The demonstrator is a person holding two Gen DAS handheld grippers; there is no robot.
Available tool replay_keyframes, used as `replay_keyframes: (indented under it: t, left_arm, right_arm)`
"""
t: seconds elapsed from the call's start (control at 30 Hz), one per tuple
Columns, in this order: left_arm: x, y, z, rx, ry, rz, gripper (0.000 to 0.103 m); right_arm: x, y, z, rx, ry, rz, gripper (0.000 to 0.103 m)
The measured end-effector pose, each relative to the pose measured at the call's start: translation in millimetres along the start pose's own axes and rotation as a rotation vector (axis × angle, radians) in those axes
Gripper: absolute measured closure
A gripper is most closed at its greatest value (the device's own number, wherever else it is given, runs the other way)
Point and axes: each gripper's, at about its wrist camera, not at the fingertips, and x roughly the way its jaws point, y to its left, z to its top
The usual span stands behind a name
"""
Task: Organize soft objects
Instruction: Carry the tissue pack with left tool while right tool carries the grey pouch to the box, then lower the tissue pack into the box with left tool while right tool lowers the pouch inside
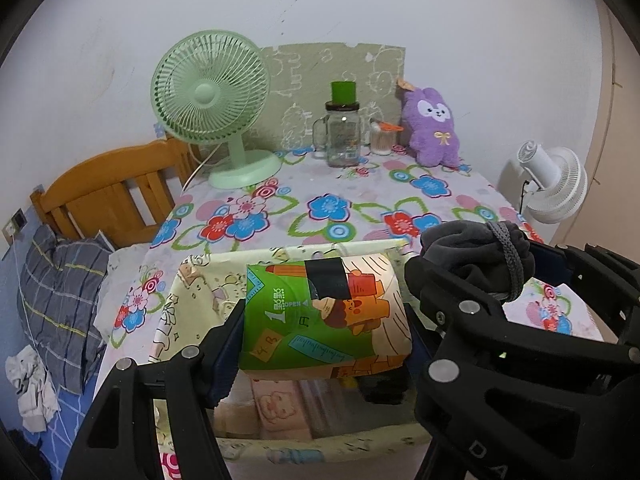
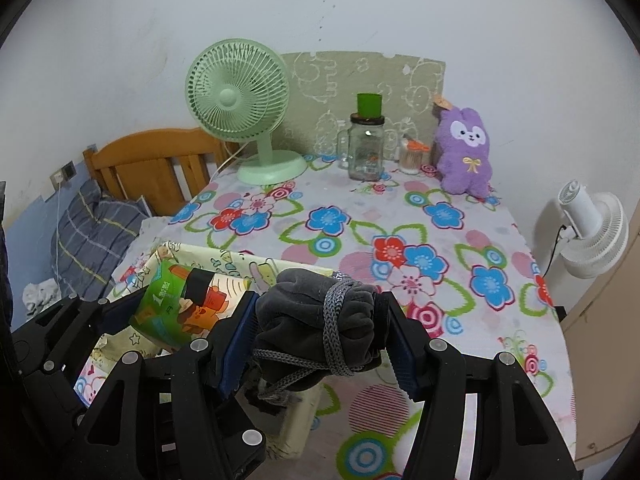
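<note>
Grippers grasp both soft items over the table's near edge: left gripper (image 1: 324,320) clamps the tissue pack (image 1: 326,316), right gripper (image 2: 320,328) the gray pouch (image 2: 316,320).

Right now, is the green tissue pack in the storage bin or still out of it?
Out: the left gripper grips the tissue pack above the open fabric storage bin, with folded cloth visible below it.

Soft, even room light, rather dim and cool; shadows are faint. Both fisheye views bend hard toward black vignetted corners. A small glint shows on the glass jar (image 1: 343,136).
</note>
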Motion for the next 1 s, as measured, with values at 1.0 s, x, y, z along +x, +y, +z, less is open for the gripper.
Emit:
replay_keyframes:
  t: [1.0]
  left_arm:
    - [34.8,57.1,-17.4,-0.092,0.088,0.004,0.013]
  right_arm:
    - [58.5,54.0,-0.1,-0.071,0.085,0.092,0.040]
